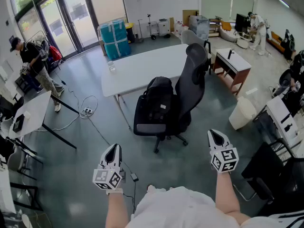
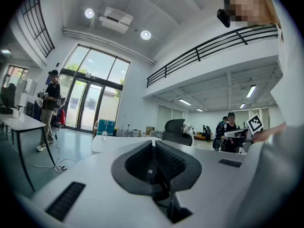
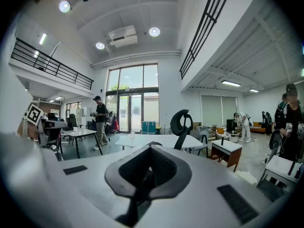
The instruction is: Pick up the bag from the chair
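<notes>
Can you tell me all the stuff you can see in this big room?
bag: one, black, on the chair's seat
chair: one, black, beside the big table
big table: one, white, behind the chair
bottle: one, clear, on the big table's left end
wrapped stack: one, teal, by the glass doors
small desk: one, white top and brown legs, right of the chair
power strip: one, white, on the floor left of the table
person: one, in black, far left
left gripper: one, white, jaws together, empty
right gripper: one, white, jaws together, empty

Open office: desks (image 1: pixel 142 66), swivel chair (image 1: pixel 190 87), monitors (image 1: pixel 241 22).
</notes>
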`<move>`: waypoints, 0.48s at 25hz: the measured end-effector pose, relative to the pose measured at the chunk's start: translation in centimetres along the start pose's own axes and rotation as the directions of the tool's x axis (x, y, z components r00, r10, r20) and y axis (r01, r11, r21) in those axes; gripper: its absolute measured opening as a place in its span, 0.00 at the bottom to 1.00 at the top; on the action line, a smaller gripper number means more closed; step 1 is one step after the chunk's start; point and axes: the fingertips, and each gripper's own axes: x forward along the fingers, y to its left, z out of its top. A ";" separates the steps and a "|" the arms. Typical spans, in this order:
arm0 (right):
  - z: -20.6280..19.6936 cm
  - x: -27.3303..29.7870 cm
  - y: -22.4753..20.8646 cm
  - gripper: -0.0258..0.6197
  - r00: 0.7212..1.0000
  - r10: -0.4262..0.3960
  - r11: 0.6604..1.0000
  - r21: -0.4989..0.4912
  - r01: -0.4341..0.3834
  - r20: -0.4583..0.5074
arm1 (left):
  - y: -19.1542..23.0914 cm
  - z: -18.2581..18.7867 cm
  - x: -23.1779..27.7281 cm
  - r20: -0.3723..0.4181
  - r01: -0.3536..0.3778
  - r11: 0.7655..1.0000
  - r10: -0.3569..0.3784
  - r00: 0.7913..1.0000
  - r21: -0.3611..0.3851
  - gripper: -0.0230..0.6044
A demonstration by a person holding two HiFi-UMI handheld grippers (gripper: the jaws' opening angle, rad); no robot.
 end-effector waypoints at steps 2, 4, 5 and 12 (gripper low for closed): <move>0.2 0.0 -0.1 0.07 1.000 0.004 1.000 -0.001 -0.004 0.002 | -0.2 0.0 0.2 -0.004 0.001 1.000 -0.001 1.000 -0.002 0.10; 0.4 0.0 -0.2 0.07 1.000 0.006 1.000 -0.001 -0.006 0.004 | -0.3 0.1 0.4 -0.007 0.004 1.000 -0.004 1.000 -0.004 0.10; 0.4 0.1 -0.2 0.07 1.000 0.006 1.000 -0.001 -0.006 0.004 | -0.3 0.1 0.5 -0.009 0.006 1.000 -0.006 1.000 -0.005 0.10; 0.3 0.5 0.1 0.07 1.000 0.016 1.000 -0.007 -0.016 0.008 | -0.3 -0.1 1.1 -0.009 0.017 1.000 -0.017 1.000 -0.014 0.10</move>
